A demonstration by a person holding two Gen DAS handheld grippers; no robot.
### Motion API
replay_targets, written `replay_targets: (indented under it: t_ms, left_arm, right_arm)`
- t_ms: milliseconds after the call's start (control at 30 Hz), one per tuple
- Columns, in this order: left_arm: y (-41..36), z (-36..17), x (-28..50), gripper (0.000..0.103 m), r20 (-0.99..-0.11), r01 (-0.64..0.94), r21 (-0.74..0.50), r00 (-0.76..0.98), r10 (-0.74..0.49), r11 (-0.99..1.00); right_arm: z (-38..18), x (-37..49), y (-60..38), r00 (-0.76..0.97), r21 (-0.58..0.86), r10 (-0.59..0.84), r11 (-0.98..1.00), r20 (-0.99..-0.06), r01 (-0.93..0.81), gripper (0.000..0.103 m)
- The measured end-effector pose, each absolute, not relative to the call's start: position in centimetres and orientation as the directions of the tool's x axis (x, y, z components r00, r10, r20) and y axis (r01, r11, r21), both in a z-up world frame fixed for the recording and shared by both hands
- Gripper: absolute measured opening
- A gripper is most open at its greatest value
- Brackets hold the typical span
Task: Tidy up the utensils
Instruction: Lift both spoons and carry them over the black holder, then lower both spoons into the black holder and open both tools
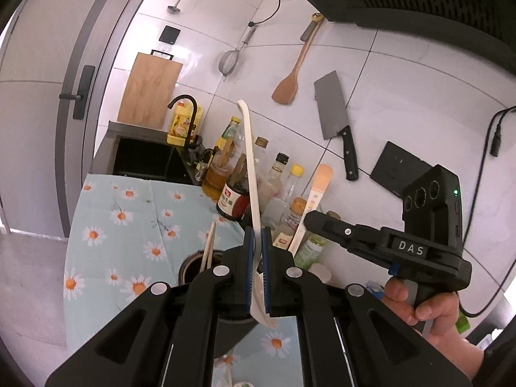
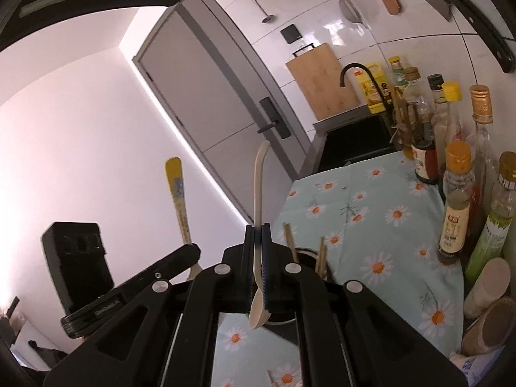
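My left gripper [image 1: 257, 232] is shut on a white spoon [image 1: 250, 167], handle pointing up and bowl toward the camera. My right gripper [image 2: 258, 227] is shut on a beige spoon [image 2: 259, 187] held the same way. Both hang just above a dark round holder [image 1: 188, 267] [image 2: 306, 254] with chopsticks [image 1: 209, 245] [image 2: 321, 254] in it. A spatula [image 1: 314, 200] [image 2: 180, 200] stands upright between the two grippers. Its handle passes the tip of the right gripper [image 1: 308, 217] and the tip of the left gripper [image 2: 193, 251]. Its lower end is hidden, so what holds it I cannot tell.
A daisy-print cloth [image 1: 129, 213] covers the counter. Several sauce bottles [image 1: 232, 200] [image 2: 454, 213] line the tiled wall. Beyond lie a dark sink [image 1: 145, 158] and a cutting board [image 1: 150, 90]. A cleaver [image 1: 332, 109] and a wooden turner [image 1: 290, 80] hang on the wall. Cups [image 2: 490, 329] lie on their sides.
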State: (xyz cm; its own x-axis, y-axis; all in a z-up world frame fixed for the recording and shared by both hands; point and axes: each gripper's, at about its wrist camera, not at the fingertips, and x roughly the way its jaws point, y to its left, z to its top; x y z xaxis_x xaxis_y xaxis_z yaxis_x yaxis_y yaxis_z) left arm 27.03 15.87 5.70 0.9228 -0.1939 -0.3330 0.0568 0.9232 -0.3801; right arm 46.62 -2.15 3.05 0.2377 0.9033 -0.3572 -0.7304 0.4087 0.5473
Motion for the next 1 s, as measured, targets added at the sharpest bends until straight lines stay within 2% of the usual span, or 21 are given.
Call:
replay_targets:
  t_ms: [333, 867, 967, 1000]
  left_arm:
    - [15.5, 4.0, 30.3, 0.004, -0.382, -0.001, -0.294, 0.917, -0.116, 0.956]
    - [15.7, 1.2, 32.4, 0.004, -0.467, -0.016, -0.29, 0.875, -0.127, 0.957]
    - [15.9, 1.1, 32.4, 0.006, -0.472, -0.03, -0.301, 0.873, -0.122, 0.953]
    - [16.1, 1.1, 32.3, 0.009, -0.468, -0.024, -0.321, 0.873, -0.137, 0.947]
  right_arm:
    - [2.0, 48.3, -0.2, 0.27, 0.5, 0.875, 0.456, -0.402, -0.736, 0.005]
    - [-0.3, 49.2, 1.6, 0.202, 0.518, 0.863, 0.449, -0.464, -0.728, 0.006]
    - [-0.5, 49.3, 1.6, 0.193, 0.544, 0.864, 0.45, -0.464, -0.708, 0.007]
    - [-0.5, 49.2, 1.5, 0.192, 0.553, 0.868, 0.447, -0.458, -0.703, 0.007]
